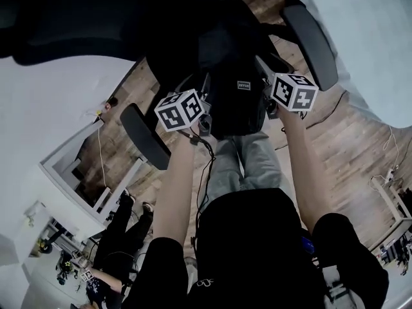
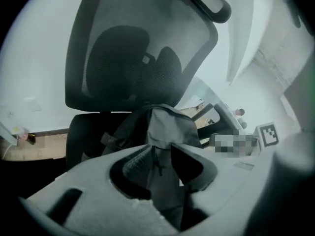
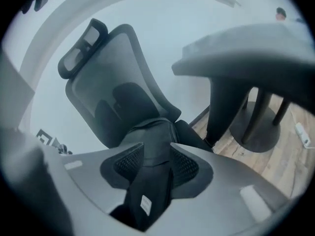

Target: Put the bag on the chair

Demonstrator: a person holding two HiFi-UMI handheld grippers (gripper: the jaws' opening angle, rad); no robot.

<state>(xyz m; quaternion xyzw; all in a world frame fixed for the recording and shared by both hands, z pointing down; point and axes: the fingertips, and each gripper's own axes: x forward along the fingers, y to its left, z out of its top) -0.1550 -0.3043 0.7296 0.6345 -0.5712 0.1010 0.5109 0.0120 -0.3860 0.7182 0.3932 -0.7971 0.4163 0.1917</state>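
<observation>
A black backpack rests on the seat of a black mesh office chair, leaning toward its backrest. My left gripper is at the bag's left side. In the left gripper view its jaws stand apart around a fold of the bag with a zip pull, without pressing it. My right gripper is at the bag's right side. A black strap hangs loosely between the open right gripper jaws, with the bag and the chair back beyond.
The chair's armrests flank the bag on both sides. A round pedestal table stands close on the right, its base on the wooden floor. Another person stands at the lower left. Cables lie on the floor.
</observation>
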